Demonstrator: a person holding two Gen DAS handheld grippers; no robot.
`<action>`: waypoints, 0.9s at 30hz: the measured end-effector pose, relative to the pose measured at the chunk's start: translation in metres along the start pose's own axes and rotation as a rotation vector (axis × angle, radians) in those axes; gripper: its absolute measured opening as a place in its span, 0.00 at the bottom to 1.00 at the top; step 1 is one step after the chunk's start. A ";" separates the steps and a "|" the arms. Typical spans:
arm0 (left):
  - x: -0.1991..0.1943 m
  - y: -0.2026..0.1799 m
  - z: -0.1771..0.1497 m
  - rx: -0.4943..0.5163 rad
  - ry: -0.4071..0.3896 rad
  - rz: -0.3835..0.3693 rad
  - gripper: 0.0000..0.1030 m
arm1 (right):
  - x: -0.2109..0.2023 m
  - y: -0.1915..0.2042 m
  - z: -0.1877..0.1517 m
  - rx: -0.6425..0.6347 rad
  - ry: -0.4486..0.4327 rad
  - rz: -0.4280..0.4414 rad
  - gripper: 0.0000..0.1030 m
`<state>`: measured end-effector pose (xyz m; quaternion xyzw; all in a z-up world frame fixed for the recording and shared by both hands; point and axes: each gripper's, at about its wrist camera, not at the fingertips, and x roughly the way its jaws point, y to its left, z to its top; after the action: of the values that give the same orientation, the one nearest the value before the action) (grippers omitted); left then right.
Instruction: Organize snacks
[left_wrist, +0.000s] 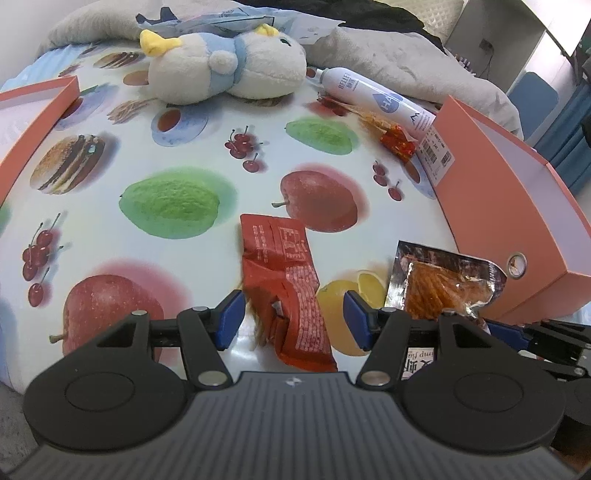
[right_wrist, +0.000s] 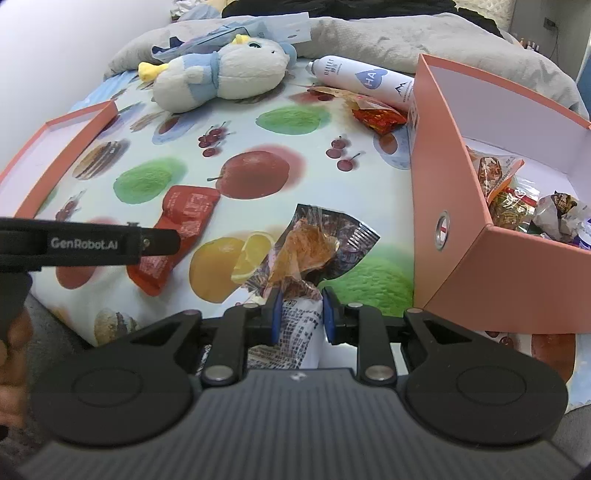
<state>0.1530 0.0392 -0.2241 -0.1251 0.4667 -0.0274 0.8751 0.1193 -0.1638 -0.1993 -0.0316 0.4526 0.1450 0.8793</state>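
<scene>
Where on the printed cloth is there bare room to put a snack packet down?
Bare cloth lies between the plush toy, the orange lid and the red packet. It is crowded beside the orange box, around the clear packet, spray can and small red snack.

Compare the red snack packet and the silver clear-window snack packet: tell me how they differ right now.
The red snack packet is opaque red with white print; the silver snack packet has a clear window showing orange food. The red packet lies on the fruit-print cloth between the left tongs' open jaws, unpressed; the silver packet is pinched at its near end by the right tongs. The silver packet sits nearer the orange box. Both remain outside that box.
</scene>
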 end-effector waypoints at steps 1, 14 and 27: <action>0.002 0.000 0.000 0.002 0.004 -0.004 0.62 | 0.000 0.000 0.000 0.000 -0.002 -0.002 0.25; 0.011 -0.008 -0.002 0.059 0.002 0.008 0.40 | -0.005 -0.004 0.006 0.019 -0.006 -0.022 0.25; -0.021 -0.012 0.023 0.018 -0.046 -0.031 0.36 | -0.029 -0.007 0.030 0.016 -0.050 -0.017 0.25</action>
<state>0.1607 0.0351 -0.1916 -0.1249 0.4440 -0.0424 0.8863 0.1294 -0.1718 -0.1586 -0.0247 0.4312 0.1349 0.8918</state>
